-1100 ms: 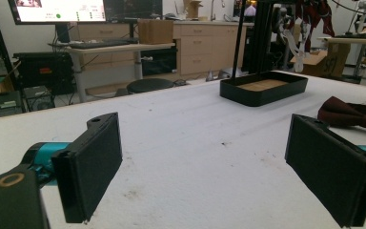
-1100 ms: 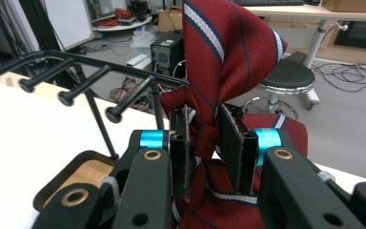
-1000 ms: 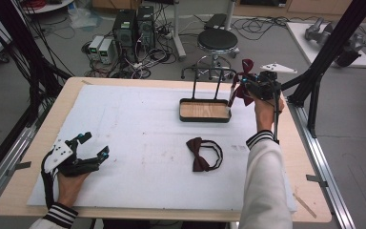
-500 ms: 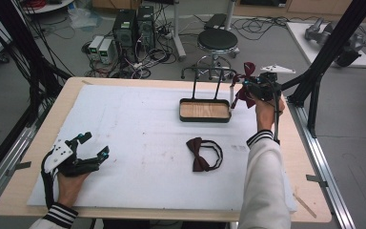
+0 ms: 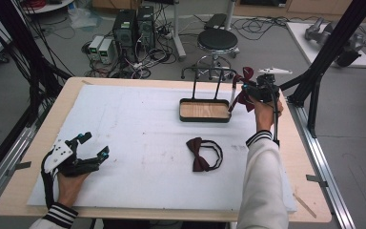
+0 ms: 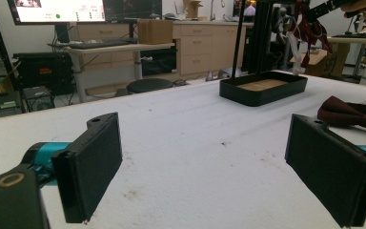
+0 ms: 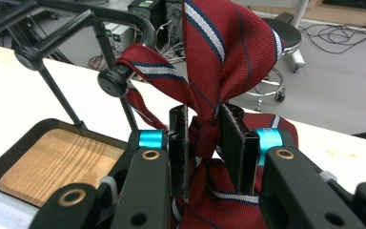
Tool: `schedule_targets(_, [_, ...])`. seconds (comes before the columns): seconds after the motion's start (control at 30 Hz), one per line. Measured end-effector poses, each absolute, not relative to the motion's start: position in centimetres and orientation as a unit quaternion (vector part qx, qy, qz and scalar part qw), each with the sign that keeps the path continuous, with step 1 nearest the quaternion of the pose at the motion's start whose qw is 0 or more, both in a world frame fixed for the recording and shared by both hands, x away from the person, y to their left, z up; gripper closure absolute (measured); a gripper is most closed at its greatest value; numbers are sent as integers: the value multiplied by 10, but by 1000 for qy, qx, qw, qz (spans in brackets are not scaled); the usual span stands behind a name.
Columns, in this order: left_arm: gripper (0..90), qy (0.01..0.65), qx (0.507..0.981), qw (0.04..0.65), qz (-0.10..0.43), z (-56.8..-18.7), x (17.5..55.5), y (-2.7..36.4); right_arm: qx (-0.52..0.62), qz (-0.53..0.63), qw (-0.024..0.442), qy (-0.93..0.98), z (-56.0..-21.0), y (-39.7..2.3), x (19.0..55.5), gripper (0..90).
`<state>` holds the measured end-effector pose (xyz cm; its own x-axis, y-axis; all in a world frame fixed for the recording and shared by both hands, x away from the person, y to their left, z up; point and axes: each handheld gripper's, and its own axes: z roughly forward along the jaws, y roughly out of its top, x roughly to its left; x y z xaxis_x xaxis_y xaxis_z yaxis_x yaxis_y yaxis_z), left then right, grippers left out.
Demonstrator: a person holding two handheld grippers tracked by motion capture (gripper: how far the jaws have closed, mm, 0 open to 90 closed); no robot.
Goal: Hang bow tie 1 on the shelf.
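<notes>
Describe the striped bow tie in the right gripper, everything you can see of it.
The striped bow tie is red woven fabric with navy and white diagonal stripes. The right gripper pinches it at the centre knot, one wing standing up, the other hanging below the jaws. Its strap runs to a knobbed arm of the black stand. It hangs in the air beside the stand's wooden tray.

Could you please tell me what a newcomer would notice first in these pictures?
Probably the red striped bow tie, pinched at its knot by the right gripper beside the black metal stand with a wooden tray at the table's far right. A dark maroon bow tie lies mid-table, and the left gripper rests open near-left.
</notes>
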<state>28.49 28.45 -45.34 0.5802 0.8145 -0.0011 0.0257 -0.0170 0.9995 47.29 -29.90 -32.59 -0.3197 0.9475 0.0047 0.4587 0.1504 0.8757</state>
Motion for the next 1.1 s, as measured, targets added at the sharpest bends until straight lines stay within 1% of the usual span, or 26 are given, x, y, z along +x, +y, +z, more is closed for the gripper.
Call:
schedule_targets(0.43, [126,329,638,619,319,-454,285,284,502,405,287,708,-330,-300,475,714])
schedule_targets(0.47, [125,329,638,619,319,-453,285,284,503,406,285,708,-331,-300,476,691])
schedule_targets(0.5, [125,329,638,619,319,-453,285,284,505,407,280,708,-331,-300,476,622])
schedule_targets(0.53, [126,329,638,619,319,-453,285,284,504,398,282,713,-332,-299,477,584])
schedule_targets(0.57, [126,329,638,619,319,-454,285,284,500,384,282,723,-333,-298,477,518])
schedule_targets(0.6, [126,329,638,619,319,-453,285,284,500,384,282,723,-333,-298,477,518])
schedule_targets(0.63, [126,329,638,619,319,-453,285,284,501,385,278,723,-333,-298,477,435])
schedule_targets(0.67, [126,329,638,619,319,-454,285,284,508,382,278,720,-333,-297,477,297])
schedule_targets(0.7, [126,329,638,619,319,-453,285,284,508,382,278,720,-333,-297,477,297])
schedule_targets(0.73, [126,329,638,619,319,-453,285,284,504,385,273,723,-333,-298,477,249])
schedule_targets(0.77, [126,329,638,619,319,-453,285,284,504,385,273,723,-333,-298,477,249])
schedule_targets(0.8, [126,329,638,619,319,-453,285,284,503,389,273,722,-332,-297,475,197])
schedule_targets(0.9, [126,329,638,619,319,-453,285,284,500,396,270,722,-330,-297,474,196])
schedule_targets(1.1, [126,329,638,619,318,-453,285,285,495,401,264,724,-321,-297,464,162])
